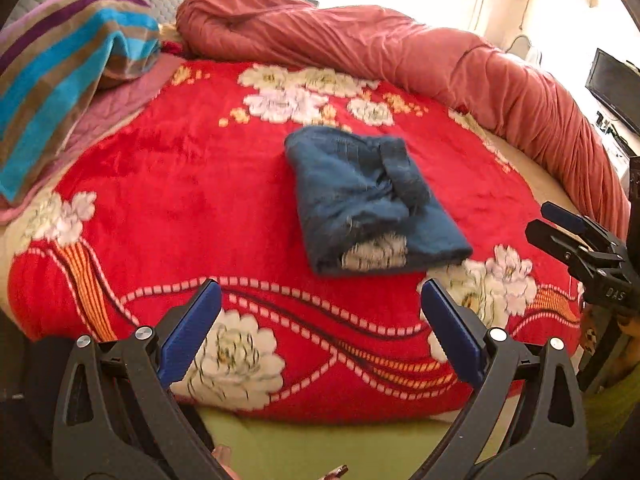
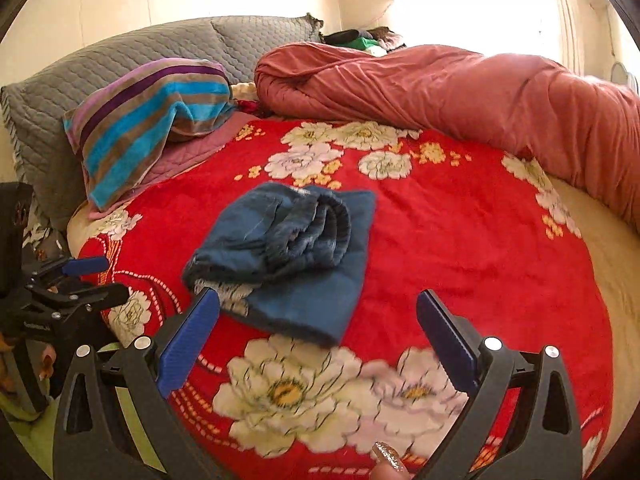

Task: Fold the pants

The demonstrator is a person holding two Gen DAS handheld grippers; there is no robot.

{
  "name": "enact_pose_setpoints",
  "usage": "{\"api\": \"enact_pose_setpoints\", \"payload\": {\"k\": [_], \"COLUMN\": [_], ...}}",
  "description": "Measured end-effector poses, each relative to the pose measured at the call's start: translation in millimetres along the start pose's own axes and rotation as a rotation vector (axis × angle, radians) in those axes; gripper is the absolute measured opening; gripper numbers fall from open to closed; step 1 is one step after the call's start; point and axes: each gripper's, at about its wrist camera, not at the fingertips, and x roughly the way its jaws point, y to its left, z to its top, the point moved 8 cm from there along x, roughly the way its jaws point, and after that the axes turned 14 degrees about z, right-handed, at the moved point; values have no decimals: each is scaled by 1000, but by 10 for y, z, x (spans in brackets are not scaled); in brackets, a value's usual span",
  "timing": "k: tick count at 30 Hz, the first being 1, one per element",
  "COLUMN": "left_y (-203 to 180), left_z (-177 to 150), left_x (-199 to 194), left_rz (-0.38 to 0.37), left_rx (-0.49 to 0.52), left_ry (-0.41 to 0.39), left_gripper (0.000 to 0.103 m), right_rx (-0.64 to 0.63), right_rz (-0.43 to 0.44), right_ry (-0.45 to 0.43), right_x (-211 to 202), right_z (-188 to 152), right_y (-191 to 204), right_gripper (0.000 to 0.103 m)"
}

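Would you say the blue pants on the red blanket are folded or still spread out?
Folded. The blue pants lie as a compact layered bundle on the red blanket, with no legs stretched out; neither hand-held gripper touches them.

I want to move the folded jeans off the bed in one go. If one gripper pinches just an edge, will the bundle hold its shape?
Probably not. The folded jeans are soft, loosely stacked layers, so they would likely droop and unfold. The plush red blanket may drag on them if pushed. Both grippers are open, touching nothing.
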Motion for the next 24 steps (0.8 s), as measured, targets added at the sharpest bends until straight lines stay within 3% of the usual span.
{"api": "enact_pose_setpoints", "payload": {"k": [6, 24], "left_y": [17, 1], "left_z": [-121, -120], "left_x": [46, 15], "left_rz": [4, 37], "left_rx": [-10, 7], "left_ry": [18, 3], "left_gripper": [93, 93], "right_rx": [66, 70], "right_rz": [-8, 9], "right_ry": [47, 47], "right_x": [101, 121], "right_z": [-235, -266], "right_y": [-39, -5], "right_gripper": [98, 98]}}
